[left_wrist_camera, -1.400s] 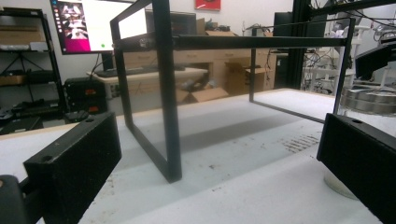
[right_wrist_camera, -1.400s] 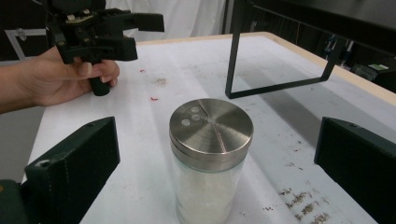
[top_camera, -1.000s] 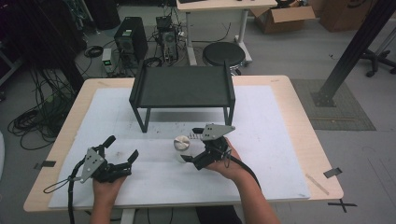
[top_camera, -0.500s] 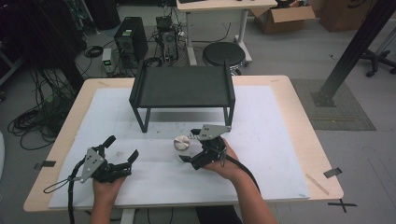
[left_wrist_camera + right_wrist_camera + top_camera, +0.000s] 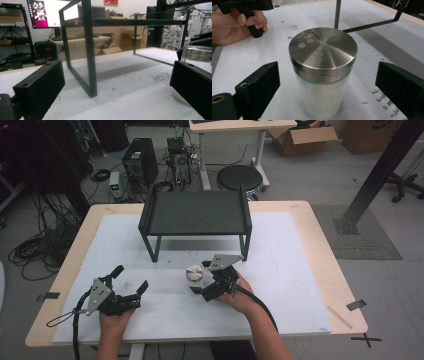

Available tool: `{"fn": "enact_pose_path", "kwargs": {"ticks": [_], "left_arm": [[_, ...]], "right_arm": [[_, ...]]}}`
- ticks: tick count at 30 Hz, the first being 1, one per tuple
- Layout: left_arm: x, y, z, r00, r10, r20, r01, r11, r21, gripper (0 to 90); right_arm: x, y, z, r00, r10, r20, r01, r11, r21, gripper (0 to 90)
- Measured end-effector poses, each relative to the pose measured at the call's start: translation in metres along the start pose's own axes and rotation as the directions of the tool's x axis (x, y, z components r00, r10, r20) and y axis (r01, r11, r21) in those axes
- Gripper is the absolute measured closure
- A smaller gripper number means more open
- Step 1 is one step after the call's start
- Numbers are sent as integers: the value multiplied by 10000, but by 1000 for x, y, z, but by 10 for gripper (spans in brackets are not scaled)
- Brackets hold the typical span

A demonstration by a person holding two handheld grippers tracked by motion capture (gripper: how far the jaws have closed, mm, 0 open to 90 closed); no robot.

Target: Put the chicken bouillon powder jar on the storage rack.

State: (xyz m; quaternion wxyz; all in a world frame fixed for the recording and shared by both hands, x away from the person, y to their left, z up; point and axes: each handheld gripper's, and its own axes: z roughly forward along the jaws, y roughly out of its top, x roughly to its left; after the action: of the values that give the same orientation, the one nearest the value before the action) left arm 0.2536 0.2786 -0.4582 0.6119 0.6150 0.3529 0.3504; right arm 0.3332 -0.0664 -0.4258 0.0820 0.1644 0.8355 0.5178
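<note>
The shaker [image 5: 323,72] is sitting on the white mat [image 5: 300,270] by the black rack [image 5: 195,212], not grabbed yet. The right gripper [image 5: 209,279] is open around it. The left gripper [image 5: 131,281] is waiting open.

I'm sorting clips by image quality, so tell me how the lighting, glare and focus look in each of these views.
High view: even, soft overhead light, only a faint shadow under the black shelf. Right gripper view: the shaker's steel lid is sharp and shows brushed streaks of reflected light with no blown-out glare; the table behind it goes soft. Left gripper view: the near tool pads are slightly blurred, and the monitor in the background is overexposed.
</note>
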Motion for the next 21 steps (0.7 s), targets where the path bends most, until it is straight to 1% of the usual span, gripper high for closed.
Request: {"fn": "enact_pose_path", "kwargs": {"ticks": [6, 11, 21], "left_arm": [[0, 0, 0, 10000, 15, 0, -15, 10000, 4, 3], [0, 0, 0, 10000, 7, 7, -7, 10000, 1, 3], [0, 0, 0, 10000, 6, 14, -6, 10000, 7, 3]], "right_arm": [[1, -1, 2, 10000, -44, -53, 44, 10000, 32, 97], [1, -1, 2, 9999, -113, -113, 113, 9999, 28, 157], [2, -1, 3, 9997, -242, -40, 242, 9997, 0, 244]]}}
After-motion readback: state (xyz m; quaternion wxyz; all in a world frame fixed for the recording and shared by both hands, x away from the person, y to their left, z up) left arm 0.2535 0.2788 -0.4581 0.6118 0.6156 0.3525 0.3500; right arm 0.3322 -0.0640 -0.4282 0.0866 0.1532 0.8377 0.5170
